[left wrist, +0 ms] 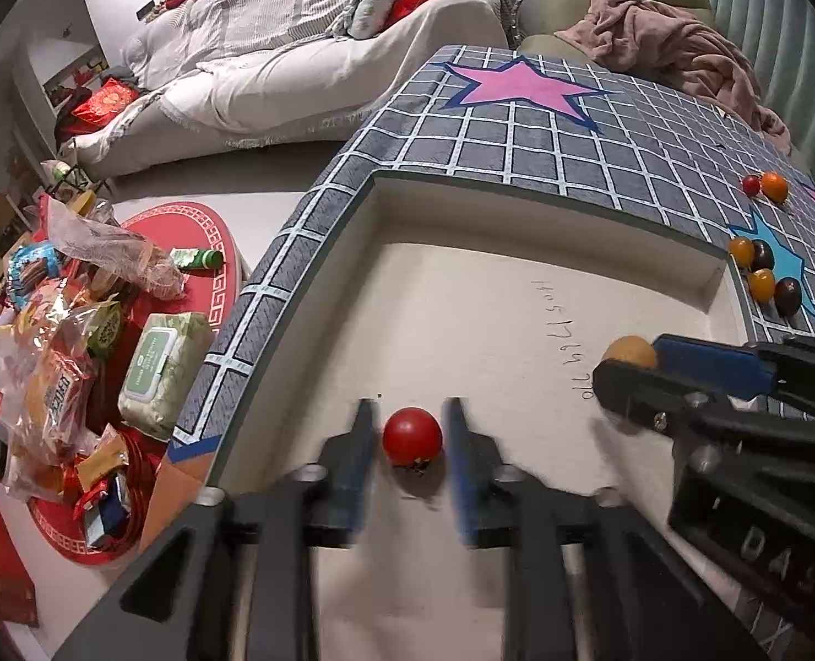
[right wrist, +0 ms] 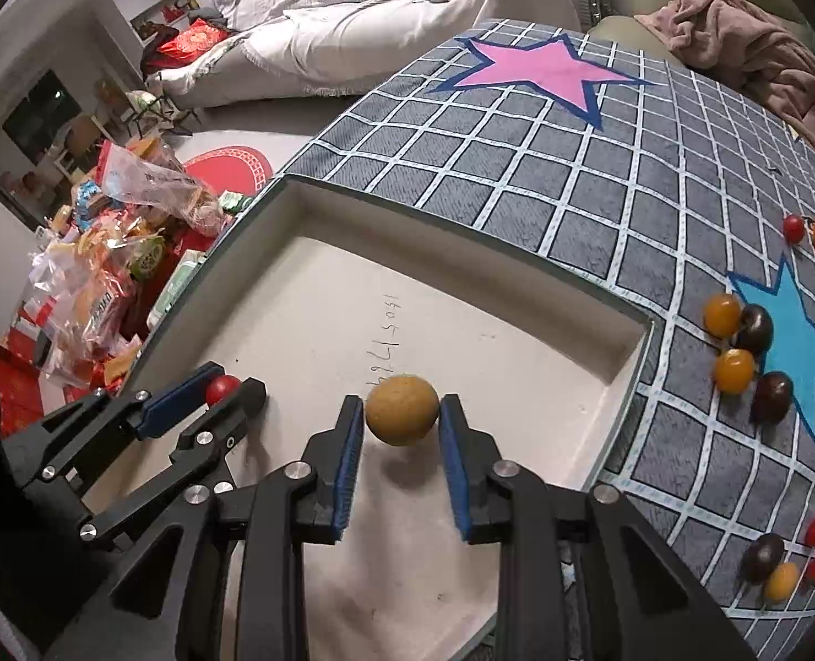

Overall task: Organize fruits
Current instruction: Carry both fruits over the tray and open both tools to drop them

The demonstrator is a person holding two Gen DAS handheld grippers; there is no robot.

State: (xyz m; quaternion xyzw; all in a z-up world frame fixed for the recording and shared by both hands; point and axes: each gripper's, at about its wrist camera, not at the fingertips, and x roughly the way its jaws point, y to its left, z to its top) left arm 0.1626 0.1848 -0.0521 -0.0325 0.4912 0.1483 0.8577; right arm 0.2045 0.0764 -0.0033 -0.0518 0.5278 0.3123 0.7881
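Note:
A white tray [left wrist: 462,220] sits on a grey checked cloth with stars [left wrist: 572,137]. My left gripper [left wrist: 410,429] is low over the tray floor, jaws apart around a red cherry tomato [left wrist: 412,435], with gaps on both sides. My right gripper [right wrist: 402,413] holds its pads against a tan round fruit [right wrist: 402,408], just above the tray [right wrist: 517,303]; its shadow lies below. In the right wrist view the left gripper [right wrist: 231,388] and tomato [right wrist: 221,388] show at left. In the left wrist view the right gripper [left wrist: 625,363] and tan fruit [left wrist: 628,351] show at right.
Several orange, dark and red small fruits [right wrist: 743,347] lie on the cloth by a blue star [right wrist: 793,341], more at lower right [right wrist: 793,556]. A sofa [left wrist: 297,71] stands behind. A low red table with snack bags and wipes [left wrist: 159,363] is at left.

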